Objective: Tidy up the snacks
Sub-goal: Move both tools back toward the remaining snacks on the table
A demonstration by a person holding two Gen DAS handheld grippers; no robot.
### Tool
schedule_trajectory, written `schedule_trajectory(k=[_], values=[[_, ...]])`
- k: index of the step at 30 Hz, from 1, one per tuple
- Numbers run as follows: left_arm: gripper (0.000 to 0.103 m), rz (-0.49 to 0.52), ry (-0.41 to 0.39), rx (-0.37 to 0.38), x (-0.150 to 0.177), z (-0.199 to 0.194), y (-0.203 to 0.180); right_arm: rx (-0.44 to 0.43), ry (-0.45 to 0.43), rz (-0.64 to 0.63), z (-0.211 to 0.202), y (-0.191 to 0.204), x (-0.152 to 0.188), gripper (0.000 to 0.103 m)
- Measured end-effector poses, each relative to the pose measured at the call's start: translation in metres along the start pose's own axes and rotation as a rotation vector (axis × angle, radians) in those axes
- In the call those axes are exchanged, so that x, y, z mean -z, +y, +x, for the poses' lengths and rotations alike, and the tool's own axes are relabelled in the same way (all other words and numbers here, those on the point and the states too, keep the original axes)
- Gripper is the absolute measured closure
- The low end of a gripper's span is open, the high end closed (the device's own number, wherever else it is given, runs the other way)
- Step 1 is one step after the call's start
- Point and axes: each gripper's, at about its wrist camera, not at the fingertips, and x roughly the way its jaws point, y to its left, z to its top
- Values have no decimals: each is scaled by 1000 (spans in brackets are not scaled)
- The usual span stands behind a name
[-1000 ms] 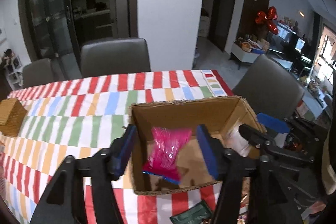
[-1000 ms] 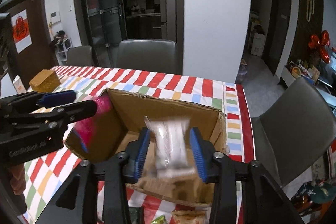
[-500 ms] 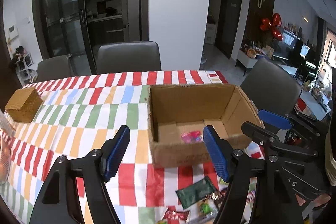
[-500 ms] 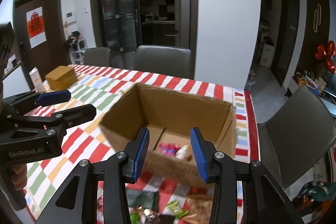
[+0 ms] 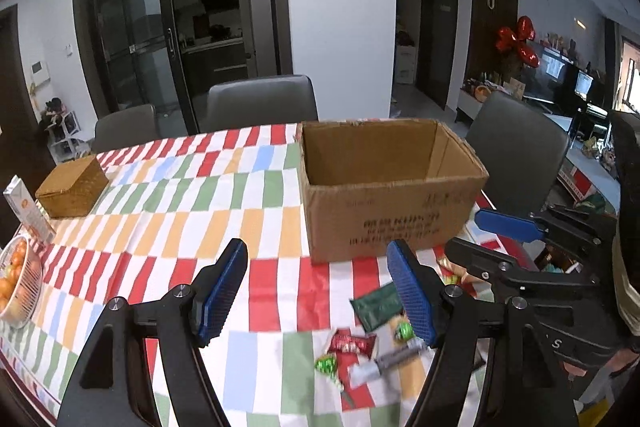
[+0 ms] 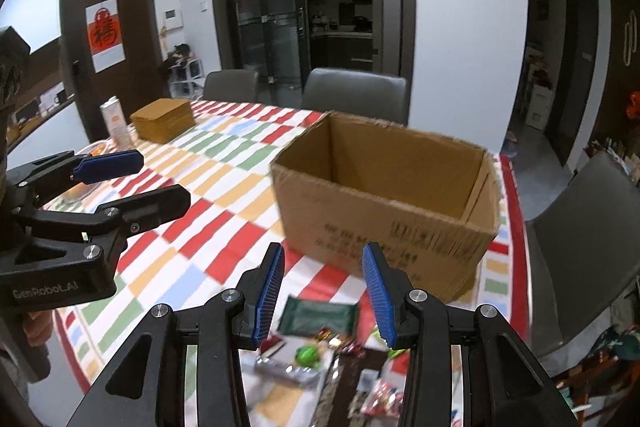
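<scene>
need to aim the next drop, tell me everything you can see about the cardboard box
The cardboard box is plain brown corrugated card, rectangular, open at the top with no flaps showing. Its rim is a little ragged. Dark printed text runs along the lower part of the long side facing the cameras. It stands upright on the striped tablecloth near the table's right edge, with a grey chair just beyond. Loose snack packets lie in front of it. Neither pair of tongs touches it. Its contents are hidden from both views.

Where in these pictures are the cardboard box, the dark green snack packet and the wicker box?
cardboard box (image 5: 392, 215): left wrist view, printed front wall.
dark green snack packet (image 6: 318, 317): right wrist view, middle of its face.
wicker box (image 5: 72, 185): left wrist view, lid.
</scene>
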Motion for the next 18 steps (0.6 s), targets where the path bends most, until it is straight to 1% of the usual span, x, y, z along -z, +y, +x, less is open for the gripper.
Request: schedule_trajectory(k=[8,18], values=[[31,10,33,-22,34,-10,-1,-32,41,-14,1,12,24,61],[31,-25,140,9,75,10,3,-51,140,-31,19,28,57,61]])
